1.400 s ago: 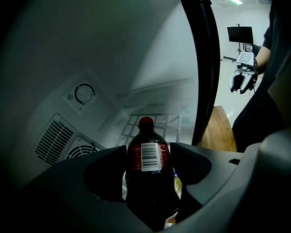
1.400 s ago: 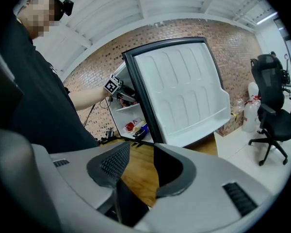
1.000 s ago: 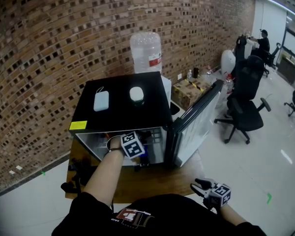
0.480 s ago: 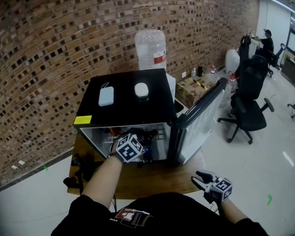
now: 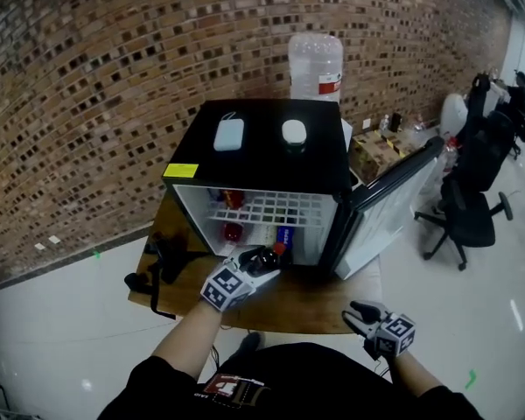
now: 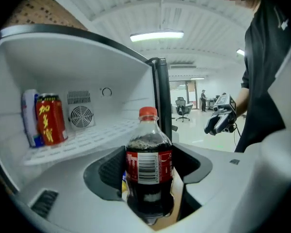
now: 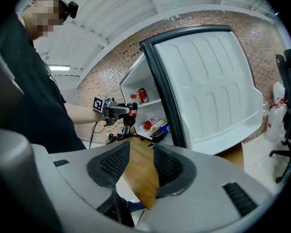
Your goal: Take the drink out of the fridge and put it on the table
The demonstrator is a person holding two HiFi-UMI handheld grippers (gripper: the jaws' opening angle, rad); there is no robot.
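Note:
A cola bottle with a red cap and red label stands upright between the jaws of my left gripper, whose pads press on its sides. In the head view the left gripper holds the bottle just outside the open fridge, over the wooden table. My right gripper hangs low at the right by the table's front edge, open, with only the table top showing between its pads. From it I see the bottle in front of the fridge.
The fridge door swings open to the right. A red can stands on the wire shelf, with more drinks below. Two white items lie on the fridge top. A black device sits at the table's left. An office chair stands at the right.
My left gripper has drawn back out of the fridge with the bottle in it, toward the table's front. The head view has shifted; the right gripper has hardly moved.

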